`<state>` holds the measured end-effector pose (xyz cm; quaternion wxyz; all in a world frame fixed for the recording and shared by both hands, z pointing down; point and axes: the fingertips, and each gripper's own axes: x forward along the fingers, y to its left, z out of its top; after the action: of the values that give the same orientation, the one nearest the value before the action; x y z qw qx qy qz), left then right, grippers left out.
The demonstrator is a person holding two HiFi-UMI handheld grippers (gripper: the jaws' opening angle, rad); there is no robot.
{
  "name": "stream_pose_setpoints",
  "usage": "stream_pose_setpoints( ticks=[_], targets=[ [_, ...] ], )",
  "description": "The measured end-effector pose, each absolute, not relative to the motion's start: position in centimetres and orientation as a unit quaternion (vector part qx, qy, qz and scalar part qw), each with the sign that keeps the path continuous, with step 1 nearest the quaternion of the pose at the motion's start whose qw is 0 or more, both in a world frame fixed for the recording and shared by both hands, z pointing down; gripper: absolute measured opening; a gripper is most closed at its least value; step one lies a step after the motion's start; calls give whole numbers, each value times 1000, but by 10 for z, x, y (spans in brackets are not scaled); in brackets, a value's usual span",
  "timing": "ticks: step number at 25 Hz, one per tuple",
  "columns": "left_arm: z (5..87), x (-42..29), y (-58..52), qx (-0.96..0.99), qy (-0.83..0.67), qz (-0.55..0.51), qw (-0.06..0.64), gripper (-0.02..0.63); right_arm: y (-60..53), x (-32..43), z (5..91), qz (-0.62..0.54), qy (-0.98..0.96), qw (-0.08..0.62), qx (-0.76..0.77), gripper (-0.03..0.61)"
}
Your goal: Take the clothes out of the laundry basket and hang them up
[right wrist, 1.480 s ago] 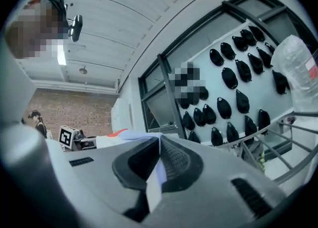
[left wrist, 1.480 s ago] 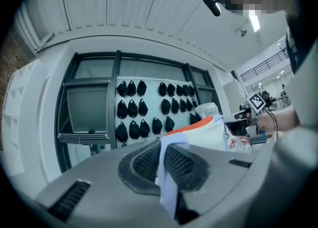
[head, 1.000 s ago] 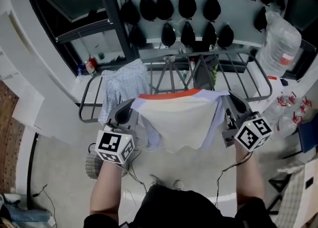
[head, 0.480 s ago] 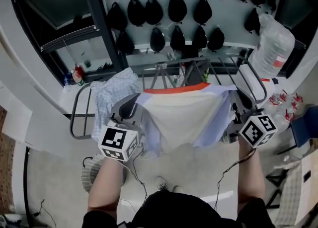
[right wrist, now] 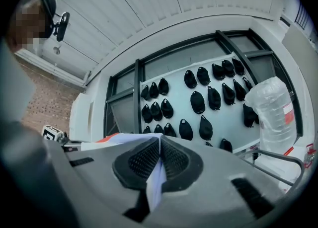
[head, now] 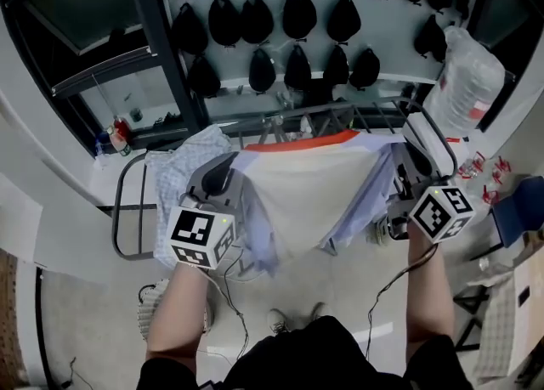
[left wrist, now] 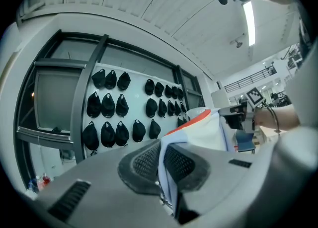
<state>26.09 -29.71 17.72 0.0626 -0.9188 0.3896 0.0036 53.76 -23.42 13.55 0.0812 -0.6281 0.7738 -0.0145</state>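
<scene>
head view, looking steeply down. the left hand-held gripper (head: 223,183) and the right hand-held gripper (head: 405,169) hold a shirt (head: 310,193) stretched between them at the near side of a grey metal drying rack (head: 126,210). the shirt is cream in the body, with an orange band along its far edge and pale lilac fabric at both sides. its near hem hangs loose above the floor (head: 76,312).

left gripper view: the jaws are pressed together on a fold of the shirt's pale fabric. the fabric runs out from between the ribbed pads (left wrist: 144,165) toward the right.

right gripper view: the jaws are likewise closed, pinching a thin layer of the same shirt between the pads (right wrist: 144,160), with a strip of cloth hanging below them. both grippers point toward the far wall.

surroundings: a pale blue checked garment (head: 174,178) is draped over the left part of the drying rack, just beside the left hand-held gripper. rows of black caps (head: 299,14) hang on the far wall. a large clear plastic bottle (head: 466,82) stands at the far right, beside the rack. a white slatted basket (head: 150,316) stands on the floor at near left, partly hidden behind the left forearm (head: 183,312).
</scene>
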Motion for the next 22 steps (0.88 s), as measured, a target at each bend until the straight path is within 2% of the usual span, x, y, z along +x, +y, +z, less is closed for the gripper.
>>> stream_pose_setpoints(
  ticks=[9, 22],
  targets=[
    [181, 276, -349, -912, 406, -3, 61, 12, -297, 559, 137, -16, 781, 79, -619, 8],
    [196, 328, -461, -860, 508, -35, 47, 12, -450, 620, 162, -46, 840, 83, -534, 8]
  ],
)
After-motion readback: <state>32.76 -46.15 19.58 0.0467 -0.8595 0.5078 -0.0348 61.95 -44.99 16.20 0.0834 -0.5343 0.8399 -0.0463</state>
